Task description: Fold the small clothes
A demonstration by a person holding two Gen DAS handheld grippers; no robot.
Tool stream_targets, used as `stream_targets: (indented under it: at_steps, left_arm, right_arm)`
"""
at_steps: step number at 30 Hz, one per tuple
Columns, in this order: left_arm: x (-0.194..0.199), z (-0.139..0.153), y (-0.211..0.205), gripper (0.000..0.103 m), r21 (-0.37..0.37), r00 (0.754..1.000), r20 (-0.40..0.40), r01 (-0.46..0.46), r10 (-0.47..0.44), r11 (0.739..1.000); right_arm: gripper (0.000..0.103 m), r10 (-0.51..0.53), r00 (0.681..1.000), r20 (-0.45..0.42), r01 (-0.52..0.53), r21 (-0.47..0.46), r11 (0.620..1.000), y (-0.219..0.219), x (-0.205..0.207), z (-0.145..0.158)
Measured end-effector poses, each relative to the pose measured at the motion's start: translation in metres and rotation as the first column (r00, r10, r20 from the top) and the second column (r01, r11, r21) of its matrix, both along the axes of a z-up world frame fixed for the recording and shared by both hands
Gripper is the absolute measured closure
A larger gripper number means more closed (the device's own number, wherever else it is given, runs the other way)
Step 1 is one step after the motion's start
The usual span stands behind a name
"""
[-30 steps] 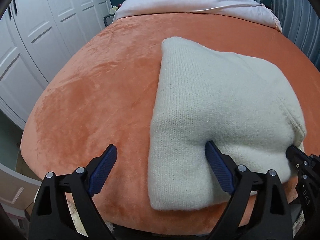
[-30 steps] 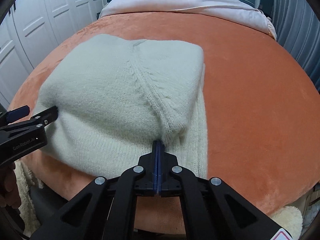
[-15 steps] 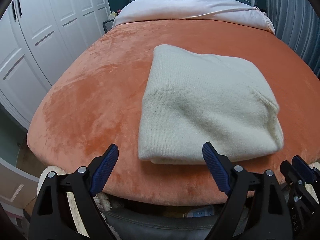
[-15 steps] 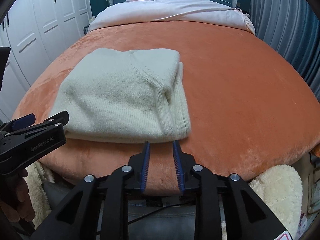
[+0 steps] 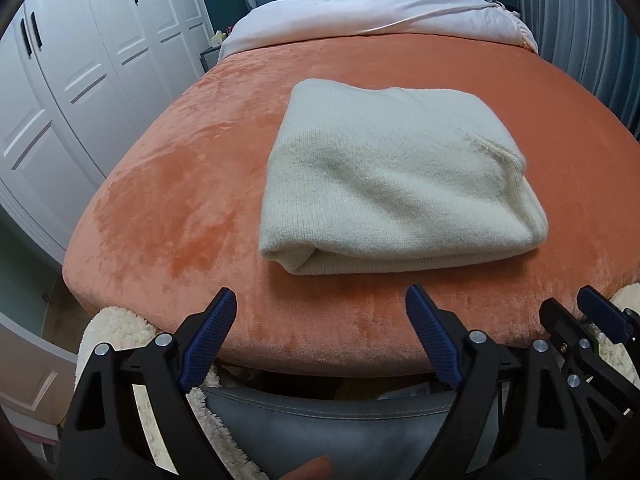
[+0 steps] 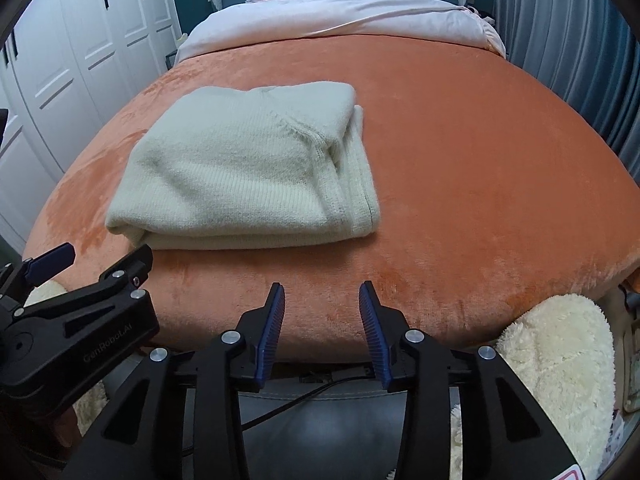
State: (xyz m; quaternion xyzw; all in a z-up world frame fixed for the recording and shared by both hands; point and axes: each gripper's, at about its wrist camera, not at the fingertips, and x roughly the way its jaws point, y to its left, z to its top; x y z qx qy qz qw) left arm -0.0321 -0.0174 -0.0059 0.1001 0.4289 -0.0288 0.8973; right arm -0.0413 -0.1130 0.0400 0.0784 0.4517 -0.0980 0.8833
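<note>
Folded sweater (image 6: 248,168) lies at 11 o'clock from right gripper (image 6: 322,312), long axis crosswise. Right jaws, just opening, and left gripper (image 5: 320,320) empty.

Only readable bit is "GenRobot.AI", I think, stamped faintly on the left gripper (image 6: 92,264) body.

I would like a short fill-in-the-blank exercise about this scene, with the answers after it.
1. The folded sweater lies on the ____ blanket.
2. The left gripper holds ____.
3. The right gripper has jaws that are ____, with no cloth between them.
4. The wardrobe doors are ____ in colour.

Answers: orange; nothing; open; white
</note>
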Motion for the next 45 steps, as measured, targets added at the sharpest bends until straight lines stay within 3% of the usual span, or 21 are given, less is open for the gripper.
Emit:
stream_targets:
  at_steps: [45]
  left_arm:
    - [-0.001, -0.009, 0.005, 0.016, -0.025, 0.997, -0.073, -0.012, 0.01, 1.0]
  right_arm:
    - [0.059, 0.003, 1.0, -0.012, -0.003, 0.008, 1.0, -0.001, -0.002, 0.0]
